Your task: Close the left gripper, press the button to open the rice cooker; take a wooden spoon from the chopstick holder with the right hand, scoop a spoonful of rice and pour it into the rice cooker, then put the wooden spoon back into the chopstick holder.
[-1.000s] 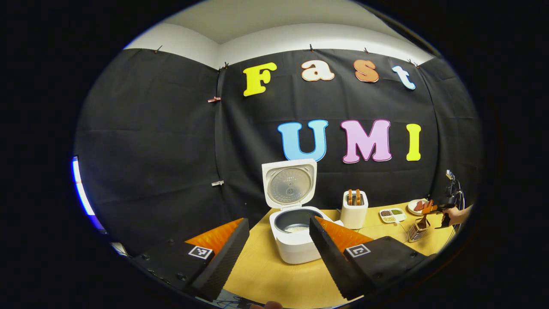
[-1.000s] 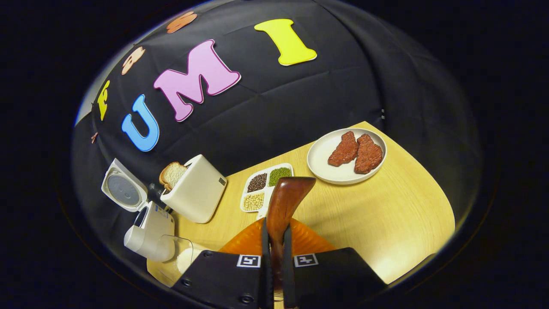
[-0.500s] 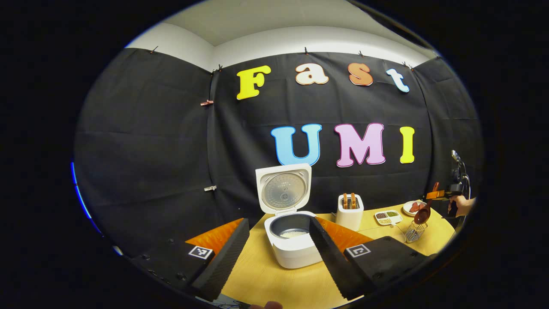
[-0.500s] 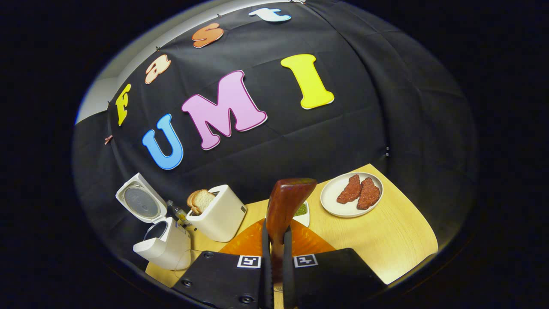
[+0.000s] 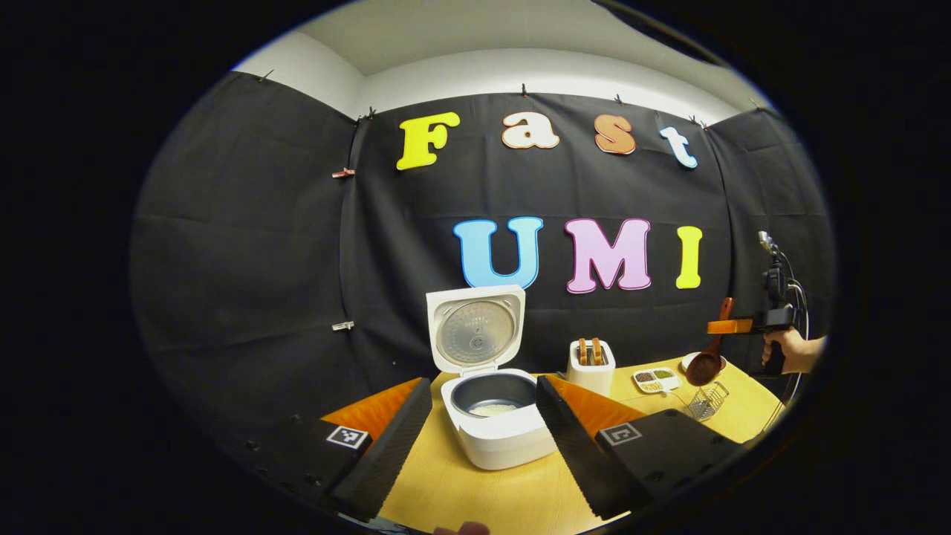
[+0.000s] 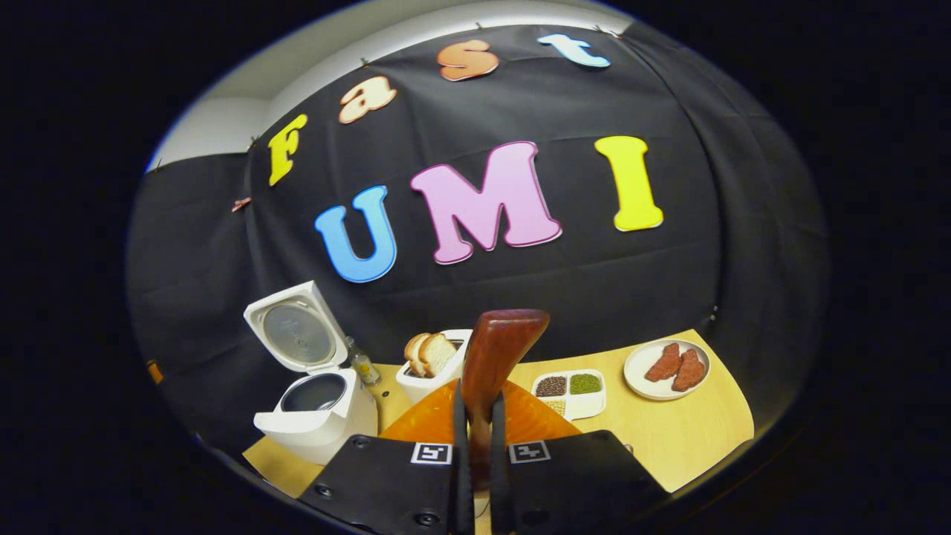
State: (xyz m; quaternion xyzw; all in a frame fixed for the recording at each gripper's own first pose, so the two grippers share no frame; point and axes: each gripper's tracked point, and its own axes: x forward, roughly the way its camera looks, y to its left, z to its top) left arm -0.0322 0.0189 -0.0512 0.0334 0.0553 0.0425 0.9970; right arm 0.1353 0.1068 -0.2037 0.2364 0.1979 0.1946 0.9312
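The white rice cooker (image 5: 494,438) stands on the wooden table with its lid (image 5: 475,331) up and a little rice in the pot (image 5: 492,408). My left gripper (image 5: 475,438) hangs open in front of it, touching nothing. At the far right, my right gripper (image 5: 743,325) is shut on the wooden spoon (image 5: 706,365), whose bowl hangs above the wire chopstick holder (image 5: 706,401). In the right gripper view the spoon's handle (image 6: 496,349) rises between the shut fingers of that gripper (image 6: 475,397), and the open cooker (image 6: 316,416) sits lower left.
A white toaster (image 5: 591,365) with bread stands right of the cooker. Beyond it lie a divided tray of grains (image 6: 570,392) and a plate of meat slices (image 6: 667,369). A hand (image 5: 795,351) holds the right gripper. The black cloth wall closes the back.
The right gripper has risen with the spoon, lifting its bowl clear above the chopstick holder, and has levelled out. The left gripper's view has drifted, so the cooker sits further left.
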